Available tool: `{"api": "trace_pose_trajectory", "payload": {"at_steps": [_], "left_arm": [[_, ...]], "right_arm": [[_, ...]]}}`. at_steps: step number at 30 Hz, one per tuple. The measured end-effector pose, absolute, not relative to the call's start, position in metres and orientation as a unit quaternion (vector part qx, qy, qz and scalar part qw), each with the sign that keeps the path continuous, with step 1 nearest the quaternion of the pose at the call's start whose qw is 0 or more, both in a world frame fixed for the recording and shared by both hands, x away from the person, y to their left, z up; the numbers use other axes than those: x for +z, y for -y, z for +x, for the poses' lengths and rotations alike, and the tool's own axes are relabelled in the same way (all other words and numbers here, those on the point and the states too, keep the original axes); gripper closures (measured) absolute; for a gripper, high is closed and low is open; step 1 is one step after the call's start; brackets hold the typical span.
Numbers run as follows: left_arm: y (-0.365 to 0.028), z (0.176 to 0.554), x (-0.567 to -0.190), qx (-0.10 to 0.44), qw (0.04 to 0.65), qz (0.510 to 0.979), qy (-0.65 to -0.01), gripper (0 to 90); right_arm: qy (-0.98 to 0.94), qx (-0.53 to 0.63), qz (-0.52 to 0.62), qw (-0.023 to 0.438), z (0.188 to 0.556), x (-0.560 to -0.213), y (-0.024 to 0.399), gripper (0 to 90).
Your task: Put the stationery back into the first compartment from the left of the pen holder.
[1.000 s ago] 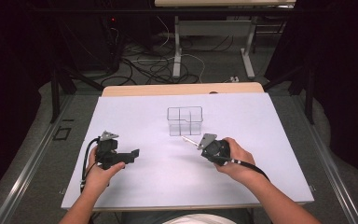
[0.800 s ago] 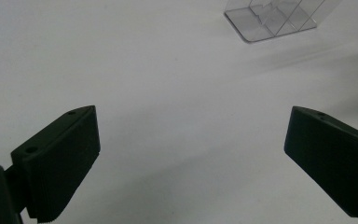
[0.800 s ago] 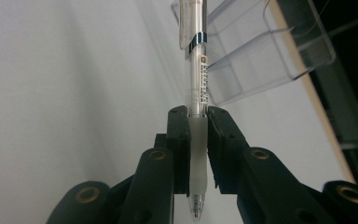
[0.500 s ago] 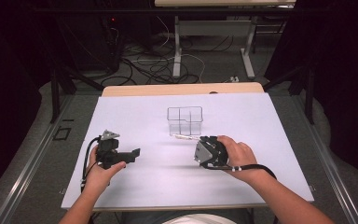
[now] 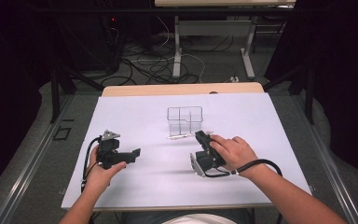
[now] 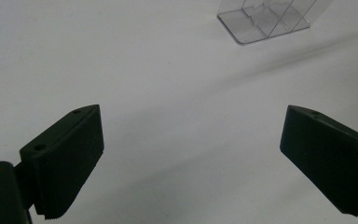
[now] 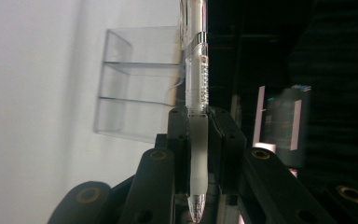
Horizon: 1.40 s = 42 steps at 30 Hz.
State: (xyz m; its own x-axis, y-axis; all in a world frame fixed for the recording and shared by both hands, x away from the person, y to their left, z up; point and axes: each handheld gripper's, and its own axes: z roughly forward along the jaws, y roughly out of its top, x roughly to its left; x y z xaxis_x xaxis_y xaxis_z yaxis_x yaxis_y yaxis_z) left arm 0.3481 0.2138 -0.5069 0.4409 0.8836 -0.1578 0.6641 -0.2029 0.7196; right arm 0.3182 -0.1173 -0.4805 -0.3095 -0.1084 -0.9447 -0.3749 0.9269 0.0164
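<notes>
My right gripper (image 5: 199, 136) lies rolled on its side just in front of a clear plastic organizer (image 5: 185, 119), shut on a clear pen (image 5: 179, 136) that sticks out to the left, low over the white table (image 5: 261, 121). In the right gripper view the pen (image 7: 196, 93) is clamped between the jaws of the right gripper (image 7: 198, 140), running past the organizer (image 7: 135, 84), whose compartments hold nothing. My left gripper (image 5: 135, 152) rests at the table's left, open, its jaws wide apart over bare table in the left gripper view (image 6: 191, 163), the organizer (image 6: 270, 18) far ahead.
A wooden strip (image 5: 182, 88) borders the table's far edge. Beyond it, cables (image 5: 158, 65) and metal table legs (image 5: 177, 46) cover the floor. Metal rails (image 5: 32, 158) run along both sides of the table.
My right hand has shifted slightly left and rolled, so the gripper's grey plate now faces down and toward the person; the pen stays clamped. The left gripper has not moved.
</notes>
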Motion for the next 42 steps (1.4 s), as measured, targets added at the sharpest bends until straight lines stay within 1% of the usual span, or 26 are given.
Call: {"api": "trace_pose_trajectory", "payload": {"at_steps": [1,5,6,8,11,13,14,15,16,19,20,22,25,27,28,30,31,37,42], "left_arm": [[-0.214,0.348,-0.507,0.146,0.373,0.763,-0.508,6.2],[-0.212,0.348,-0.507,0.147,0.372,0.765,-0.504,6.3],[-0.212,0.348,-0.506,0.147,0.372,0.766,-0.503,6.8],[-0.211,0.348,-0.506,0.149,0.375,0.766,-0.501,6.8],[-0.209,0.348,-0.505,0.148,0.375,0.765,-0.502,8.4],[-0.208,0.347,-0.503,0.151,0.371,0.769,-0.498,9.5],[-0.208,0.347,-0.502,0.152,0.370,0.773,-0.493,11.4],[-0.207,0.347,-0.501,0.161,0.370,0.777,-0.483,15.2],[-0.206,0.347,-0.500,0.163,0.371,0.775,-0.484,16.3],[-0.202,0.347,-0.497,0.166,0.363,0.789,-0.467,16.8],[-0.200,0.347,-0.495,0.164,0.360,0.794,-0.461,20.2],[-0.196,0.347,-0.493,0.173,0.361,0.799,-0.449,21.1],[-0.192,0.347,-0.488,0.162,0.360,0.810,-0.433,27.8],[-0.187,0.347,-0.485,0.161,0.361,0.815,-0.423,28.9],[-0.185,0.346,-0.482,0.157,0.357,0.820,-0.419,31.2],[-0.181,0.347,-0.478,0.152,0.359,0.827,-0.404,31.7],[-0.179,0.347,-0.477,0.152,0.367,0.828,-0.395,33.4],[-0.162,0.351,-0.472,0.145,0.382,0.838,-0.362,33.4],[-0.146,0.353,-0.469,0.139,0.374,0.856,-0.329,33.3]], "right_arm": [[-0.778,0.110,-0.176,0.593,0.316,-0.482,0.116,79.8],[-0.766,0.096,-0.197,0.604,0.313,-0.487,0.114,79.8],[-0.755,0.080,-0.224,0.612,0.313,-0.488,0.113,79.8],[-0.750,0.076,-0.229,0.615,0.313,-0.488,0.113,79.9],[-0.726,0.049,-0.274,0.629,0.313,-0.490,0.112,79.9],[-0.722,0.044,-0.284,0.629,0.313,-0.490,0.112,79.8],[-0.717,0.037,-0.298,0.629,0.314,-0.490,0.112,79.8],[-0.714,0.035,-0.304,0.629,0.314,-0.489,0.112,79.8],[-0.705,0.022,-0.325,0.630,0.314,-0.488,0.111,79.8],[-0.705,0.013,-0.336,0.624,0.314,-0.487,0.110,79.8],[-0.703,0.005,-0.345,0.621,0.314,-0.487,0.110,79.8],[-0.704,0.006,-0.350,0.618,0.314,-0.487,0.109,79.8],[-0.703,-0.002,-0.358,0.615,0.312,-0.490,0.107,79.8],[-0.704,-0.002,-0.358,0.614,0.311,-0.491,0.107,79.9],[-0.703,-0.001,-0.362,0.612,0.311,-0.492,0.105,79.8],[-0.705,0.000,-0.365,0.608,0.312,-0.492,0.105,79.8],[-0.703,-0.004,-0.367,0.609,0.311,-0.494,0.104,79.8],[-0.706,-0.006,-0.374,0.602,0.311,-0.497,0.103,79.8],[-0.706,0.006,-0.384,0.595,0.313,-0.500,0.103,79.8]]}}
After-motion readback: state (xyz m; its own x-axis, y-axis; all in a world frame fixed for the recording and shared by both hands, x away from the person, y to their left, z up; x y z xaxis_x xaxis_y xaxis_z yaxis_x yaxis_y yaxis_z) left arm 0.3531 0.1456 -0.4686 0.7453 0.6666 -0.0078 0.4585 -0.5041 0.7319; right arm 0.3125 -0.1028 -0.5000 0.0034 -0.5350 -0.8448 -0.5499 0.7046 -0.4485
